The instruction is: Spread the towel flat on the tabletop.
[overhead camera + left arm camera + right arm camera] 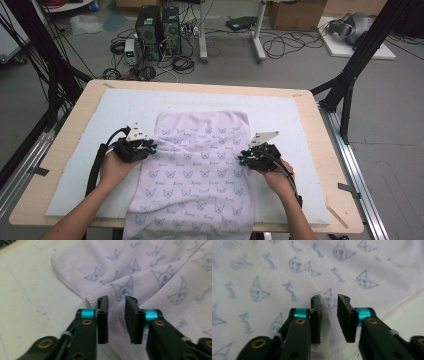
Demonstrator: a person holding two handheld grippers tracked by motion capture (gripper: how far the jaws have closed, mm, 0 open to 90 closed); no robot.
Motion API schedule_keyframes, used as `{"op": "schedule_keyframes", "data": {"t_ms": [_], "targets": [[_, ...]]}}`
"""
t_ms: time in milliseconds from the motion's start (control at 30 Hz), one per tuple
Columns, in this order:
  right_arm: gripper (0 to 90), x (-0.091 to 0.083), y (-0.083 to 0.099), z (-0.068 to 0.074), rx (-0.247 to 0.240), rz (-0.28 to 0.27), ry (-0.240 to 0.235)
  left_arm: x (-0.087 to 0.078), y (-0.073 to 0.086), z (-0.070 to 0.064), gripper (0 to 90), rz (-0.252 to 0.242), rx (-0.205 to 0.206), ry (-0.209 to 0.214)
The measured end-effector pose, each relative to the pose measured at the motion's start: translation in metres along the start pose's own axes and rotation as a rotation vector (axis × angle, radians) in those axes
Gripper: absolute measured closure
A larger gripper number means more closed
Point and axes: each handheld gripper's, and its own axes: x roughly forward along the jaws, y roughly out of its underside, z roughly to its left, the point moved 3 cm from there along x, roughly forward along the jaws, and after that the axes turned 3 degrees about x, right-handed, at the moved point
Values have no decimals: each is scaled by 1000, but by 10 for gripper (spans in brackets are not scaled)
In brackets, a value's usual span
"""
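Left gripper (150,147) sits at 9 o'clock of the pale lilac terry towel with blue cat-face print (200,165), right gripper (243,159) at 3; both w/ jaws apart, straddling a side hem. Towel's long axis runs 12–6 on the white padded mat (90,150), near end hanging over table edge.

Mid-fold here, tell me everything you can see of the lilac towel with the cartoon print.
The lilac terry towel is soft-looking cloth printed with blue-grey cartoon faces and script words, with a stitched hem. It lies mostly flat and lightly wrinkled on the white padded mat, its near end hanging over the table's front edge. The left gripper straddles its left hem with a gap between the jaws. The right gripper, also parted, has a raised fold of cloth between the jaws near the right hem.
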Motion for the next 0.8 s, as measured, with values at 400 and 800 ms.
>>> {"op": "schedule_keyframes", "data": {"t_ms": [400,800], "targets": [[588,-29,38,46,-41,11,-59,-27,49,-37,553,77,46,181],[875,-25,37,27,-20,62,-23,-6,34,-27,880,53,85,87]]}}
